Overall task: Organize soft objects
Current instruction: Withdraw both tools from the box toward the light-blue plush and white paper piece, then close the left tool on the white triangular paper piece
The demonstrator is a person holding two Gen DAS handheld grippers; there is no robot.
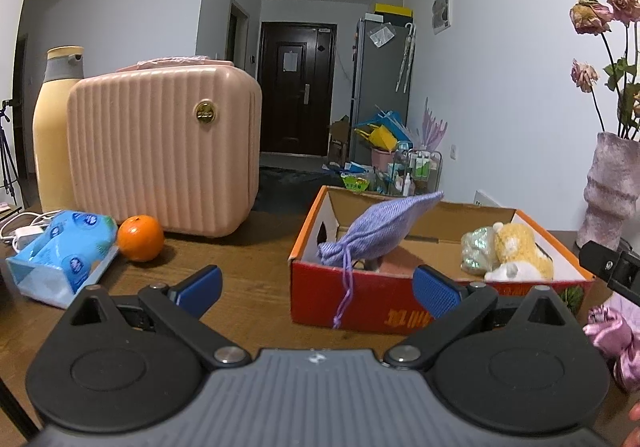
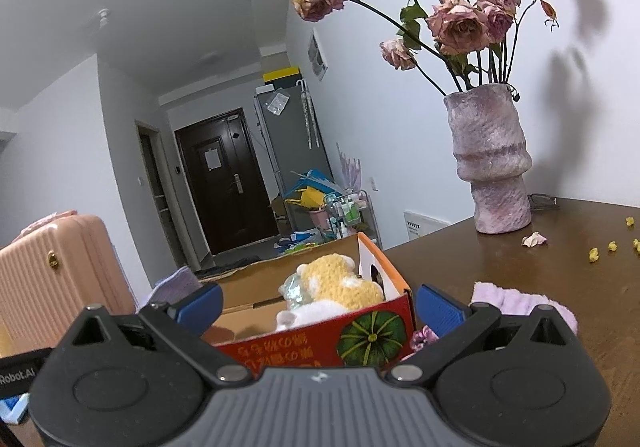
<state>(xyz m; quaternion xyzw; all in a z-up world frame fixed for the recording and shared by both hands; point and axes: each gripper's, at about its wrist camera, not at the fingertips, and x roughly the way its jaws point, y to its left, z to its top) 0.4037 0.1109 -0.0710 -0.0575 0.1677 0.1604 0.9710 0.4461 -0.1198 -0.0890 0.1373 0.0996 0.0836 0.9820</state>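
Suitcase [image 1: 164,155], orange [image 1: 141,238] beside box [image 1: 360,303]

1. Standing on the wooden table [image 1: 248,271]: a ribbed pink case [image 1: 164,155], with a yellow bottle [image 1: 52,127] just behind.
2. Resting beside an orange [image 1: 141,238]: a blue tissue pack [image 1: 64,259].
3. Holding wilted roses [image 2: 456,23] (petals dropped nearby): a mauve vase [image 2: 492,163].

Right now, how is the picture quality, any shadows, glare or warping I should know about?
Left wrist view: fisheye bends the walls, dark corners, pink case sharp. Right wrist view: roses throw soft shadows on the wall, faint sheen on the table beside the vase, no motion blur.
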